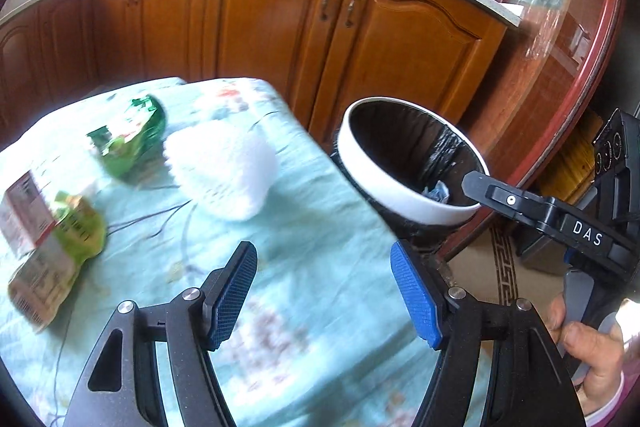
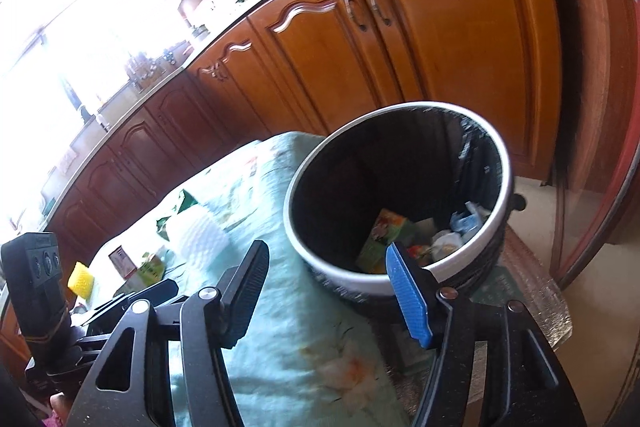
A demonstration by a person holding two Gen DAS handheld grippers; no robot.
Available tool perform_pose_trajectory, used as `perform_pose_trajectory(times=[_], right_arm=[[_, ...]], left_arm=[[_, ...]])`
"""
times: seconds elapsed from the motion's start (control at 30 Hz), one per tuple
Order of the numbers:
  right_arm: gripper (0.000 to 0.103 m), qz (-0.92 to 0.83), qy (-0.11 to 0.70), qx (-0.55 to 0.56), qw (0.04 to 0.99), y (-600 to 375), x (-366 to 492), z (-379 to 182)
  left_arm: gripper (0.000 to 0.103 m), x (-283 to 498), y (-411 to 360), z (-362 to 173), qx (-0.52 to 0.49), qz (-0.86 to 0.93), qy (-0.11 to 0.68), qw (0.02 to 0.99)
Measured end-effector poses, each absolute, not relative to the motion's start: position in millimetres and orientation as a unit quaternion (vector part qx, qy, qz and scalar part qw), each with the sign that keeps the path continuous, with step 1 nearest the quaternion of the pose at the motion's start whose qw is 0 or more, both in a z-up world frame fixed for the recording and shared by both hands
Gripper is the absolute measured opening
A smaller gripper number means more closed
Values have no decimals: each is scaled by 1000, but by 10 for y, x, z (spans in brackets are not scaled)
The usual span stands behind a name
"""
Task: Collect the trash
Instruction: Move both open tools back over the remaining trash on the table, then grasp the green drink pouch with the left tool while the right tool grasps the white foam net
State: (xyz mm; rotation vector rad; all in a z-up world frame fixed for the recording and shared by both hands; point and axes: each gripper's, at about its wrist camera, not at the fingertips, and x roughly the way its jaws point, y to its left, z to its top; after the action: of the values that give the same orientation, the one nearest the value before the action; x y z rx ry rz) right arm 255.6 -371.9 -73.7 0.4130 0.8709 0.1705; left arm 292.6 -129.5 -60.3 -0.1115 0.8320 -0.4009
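Wrappers (image 1: 128,143), two green, one white wad (image 1: 222,169), one bin (image 1: 400,195).

Blown-out daylight floods from the upper left; tablecloth (image 1: 280,227) smeared by motion blur, fisheye edges curved.

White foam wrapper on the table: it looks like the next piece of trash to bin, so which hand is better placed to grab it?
Probably left. The left gripper is open and empty over the tablecloth, with the white foam wrapper just ahead. The right gripper, also empty, points at the trash bin.
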Motion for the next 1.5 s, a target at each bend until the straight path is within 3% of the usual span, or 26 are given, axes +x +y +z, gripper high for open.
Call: perform_pose_trajectory(times=[0.57,1.3,1.5], right_arm=[[63,138,437,179,871,-2893,2506,-783],[63,185,462,130,858,-2173,3132,-1007],[63,180,472,116,855,-2116,3320,-1134]], left_arm=[[69,2813,-363,-495,-85,-119,393,908],[67,2969,458,-621,-70,-62,401,911],[38,2947,435,-767,-56,-76,423,901]])
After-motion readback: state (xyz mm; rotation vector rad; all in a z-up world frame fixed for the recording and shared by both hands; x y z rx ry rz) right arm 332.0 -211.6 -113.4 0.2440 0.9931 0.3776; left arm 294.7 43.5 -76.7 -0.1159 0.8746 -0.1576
